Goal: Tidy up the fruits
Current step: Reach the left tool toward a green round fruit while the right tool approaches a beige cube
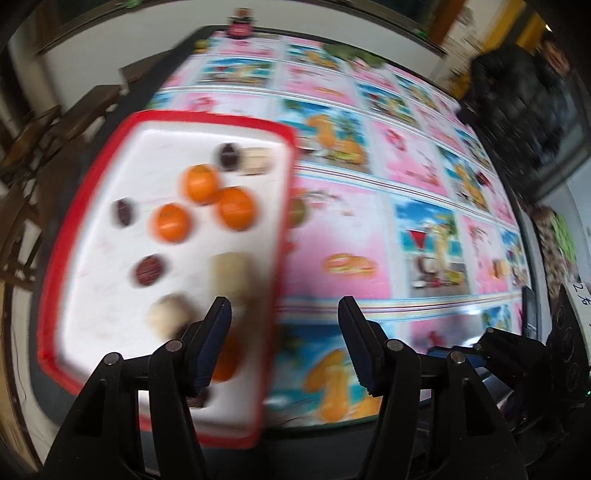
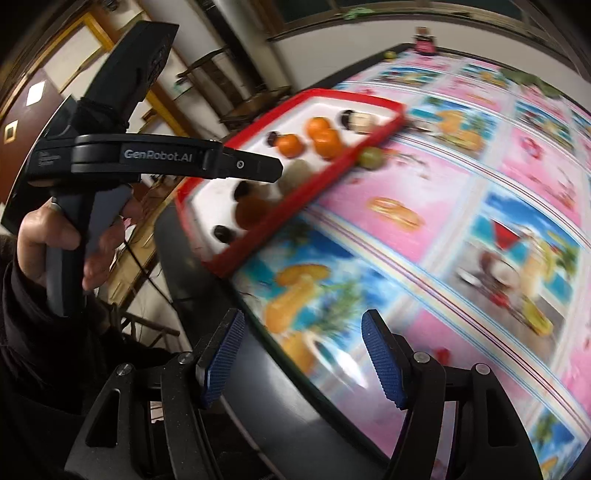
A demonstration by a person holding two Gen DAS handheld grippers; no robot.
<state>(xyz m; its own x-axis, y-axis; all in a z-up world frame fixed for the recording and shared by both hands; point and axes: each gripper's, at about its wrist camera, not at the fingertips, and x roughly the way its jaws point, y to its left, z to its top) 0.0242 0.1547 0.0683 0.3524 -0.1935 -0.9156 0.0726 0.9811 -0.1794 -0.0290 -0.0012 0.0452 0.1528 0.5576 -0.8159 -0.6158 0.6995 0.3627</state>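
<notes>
While both frames smear with motion blur, the layout is readable: a red-rimmed white tray (image 1: 51, 258) sits at the near left corner of a table covered in a pink-and-blue printed cloth (image 1: 369, 229). On the tray, three oranges (image 1: 201, 183) cluster together near the middle, two of them touching or nearly so. Around them lie several small dark round fruits (image 1: 148, 270), too blurred to name, plus a couple of pale items (image 1: 168, 316) that I can't identify either. A fourth orange (image 1: 226, 356) sits close to the tray's near end, partly hidden behind the left gripper's finger.

The left gripper (image 1: 284, 314) hovers over the tray's right rim, jaws wide apart, nothing between them. The right gripper (image 2: 303, 332) hangs above the table's near edge, jaws also spread and empty, well short of the tray.

From the right wrist view, the person's left hand (image 2: 55, 236) wraps the handle of the left gripper. One greenish round fruit (image 2: 370, 157) rests on the cloth, just beside the tray's outer rim. At the far end of the table stands a small dark-pink object (image 1: 242, 24), too small to make out.
</notes>
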